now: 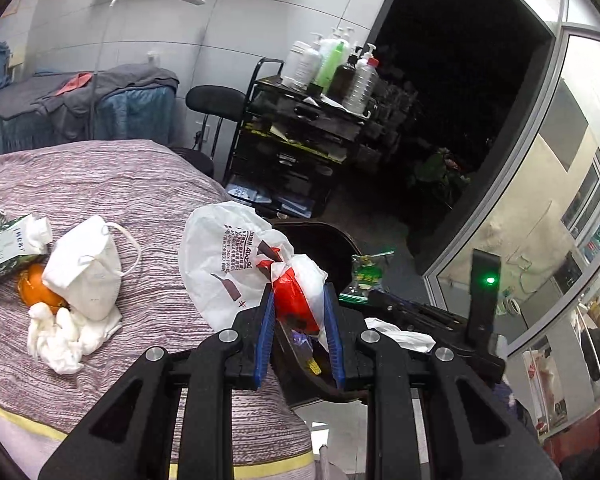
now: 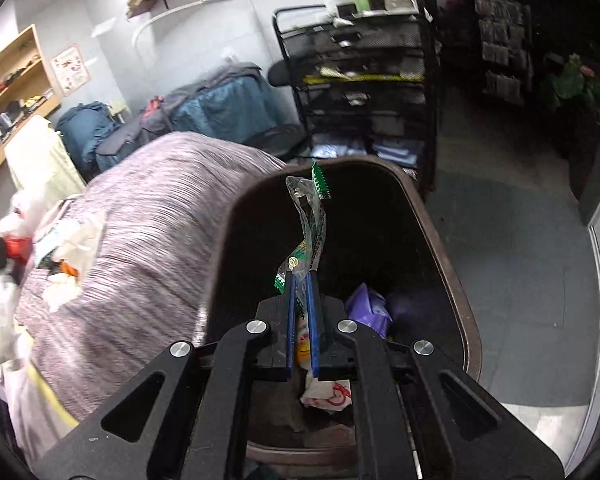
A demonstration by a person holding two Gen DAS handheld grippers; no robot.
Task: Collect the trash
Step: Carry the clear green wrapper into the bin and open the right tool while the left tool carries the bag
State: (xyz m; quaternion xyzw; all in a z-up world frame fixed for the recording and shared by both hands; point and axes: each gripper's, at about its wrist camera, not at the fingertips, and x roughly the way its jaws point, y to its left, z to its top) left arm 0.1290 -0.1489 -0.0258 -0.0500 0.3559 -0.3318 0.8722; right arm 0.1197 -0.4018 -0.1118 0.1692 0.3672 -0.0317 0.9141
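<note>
We have two pieces of trash in hand, both at the brown bin [image 2: 452, 240]. The right gripper [image 2: 302, 280] is pinched nearly closed on a clear plastic wrapper with green print [image 2: 310, 220]; the wrapper stands up from the jaws and hangs over the bin's dark opening. The left gripper [image 1: 298, 292] is clamped, jaws only a little apart, on a crumpled white-and-red plastic bag [image 1: 236, 264]; the red wad sits between the blue pads, while the white part billows out to the left over the bed edge, near the bin rim.

Already in the bin: a purple packet [image 2: 370, 308] and a white paper with red print [image 2: 328, 394]. Still on the striped bedspread [image 1: 112, 176]: a white face mask [image 1: 86, 268], wadded tissue [image 1: 66, 336], an orange [image 1: 36, 290] half under the mask, and a green-and-white carton [image 1: 8, 246]. All four lie touching in one heap, well apart from the bin.

Risks, as we judge them:
- The wrapper is light and stiff; on release it may cling to a pad or catch on the rim instead of falling in.
- The bag's loose white part lies off to the bed side; if we release it before the whole bag is over the opening, it could drape over the rim or slide to the floor.
- The two grippers are close together at the bin, so they could bump.
- The right view is motion-blurred on the left side, so we can't check the heap's exact layout there.
</note>
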